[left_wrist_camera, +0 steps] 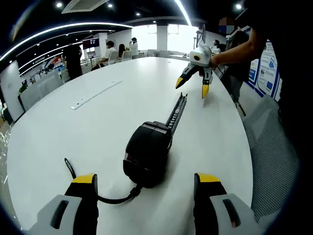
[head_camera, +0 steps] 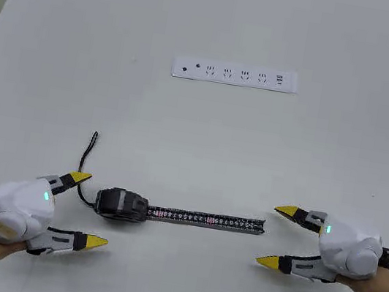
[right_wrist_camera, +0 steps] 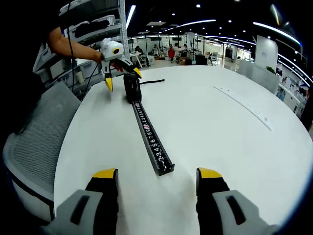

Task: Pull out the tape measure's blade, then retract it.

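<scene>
My left gripper [head_camera: 96,209], right gripper [head_camera: 268,234]: fingers wide, empty. Blade [head_camera: 205,219] stretched toward three o'clock could whip back if released unguided.

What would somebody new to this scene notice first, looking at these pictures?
A black tape measure lies on the white table, its blade pulled out flat toward the person's right. The left gripper sits just behind the tape measure and the right gripper faces the blade's tip, both open, yellow-tipped, touching nothing. A white power strip lies farther back.
</scene>
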The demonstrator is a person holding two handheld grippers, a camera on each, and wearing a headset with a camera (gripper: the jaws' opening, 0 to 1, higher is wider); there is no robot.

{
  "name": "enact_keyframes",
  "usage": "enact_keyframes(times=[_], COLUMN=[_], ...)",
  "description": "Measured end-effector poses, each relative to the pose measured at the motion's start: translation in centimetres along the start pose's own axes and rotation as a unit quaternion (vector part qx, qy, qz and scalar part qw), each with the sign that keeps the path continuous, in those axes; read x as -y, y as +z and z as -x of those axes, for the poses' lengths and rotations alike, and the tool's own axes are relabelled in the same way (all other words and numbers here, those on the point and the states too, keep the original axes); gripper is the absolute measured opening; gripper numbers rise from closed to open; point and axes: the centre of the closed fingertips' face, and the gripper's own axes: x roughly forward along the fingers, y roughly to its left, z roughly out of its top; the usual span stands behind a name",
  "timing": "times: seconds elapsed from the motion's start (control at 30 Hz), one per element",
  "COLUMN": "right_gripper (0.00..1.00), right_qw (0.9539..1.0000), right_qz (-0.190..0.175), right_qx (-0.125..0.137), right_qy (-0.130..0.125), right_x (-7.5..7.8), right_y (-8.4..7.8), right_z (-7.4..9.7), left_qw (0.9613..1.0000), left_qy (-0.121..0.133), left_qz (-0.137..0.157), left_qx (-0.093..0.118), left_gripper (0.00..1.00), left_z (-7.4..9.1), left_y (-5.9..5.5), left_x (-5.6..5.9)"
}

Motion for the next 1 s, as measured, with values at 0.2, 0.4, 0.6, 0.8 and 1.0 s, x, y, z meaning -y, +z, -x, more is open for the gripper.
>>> enact_keyframes(times=[0.2,0.4,0.6,0.8,1.0], right_gripper=[0.79,0.94,1.00,1.00,1.00], right_qw=[0.9990,0.9941,0.9902,0.9884,0.9820], right_qz=[-0.020,-0.039,-0.054,-0.064,-0.082], right_qx=[0.019,0.044,0.057,0.060,0.066], right_qy=[-0.036,-0.091,-0.116,-0.124,-0.157], right_x=[-0.2,-0.5,-1.1,-1.5,-2.5], right_y=[0.2,0.3,0.5,0.5,0.6], right_z=[0.7,1.6,2.0,2.1,2.5], left_qw=[0.9991,0.9955,0.9927,0.9906,0.9814], left_qy=[0.028,0.067,0.085,0.097,0.132], left_qz=[0.027,0.050,0.068,0.074,0.118], left_qx=[0.019,0.044,0.053,0.061,0.075], left_gripper=[0.88,1.00,1.00,1.00,1.00], left_z=[0.7,1.7,2.1,2.3,2.6], left_y=[-0.1,-0.1,-0.2,0.0,0.1], left_x=[0.4,1.1,1.8,2.2,3.6])
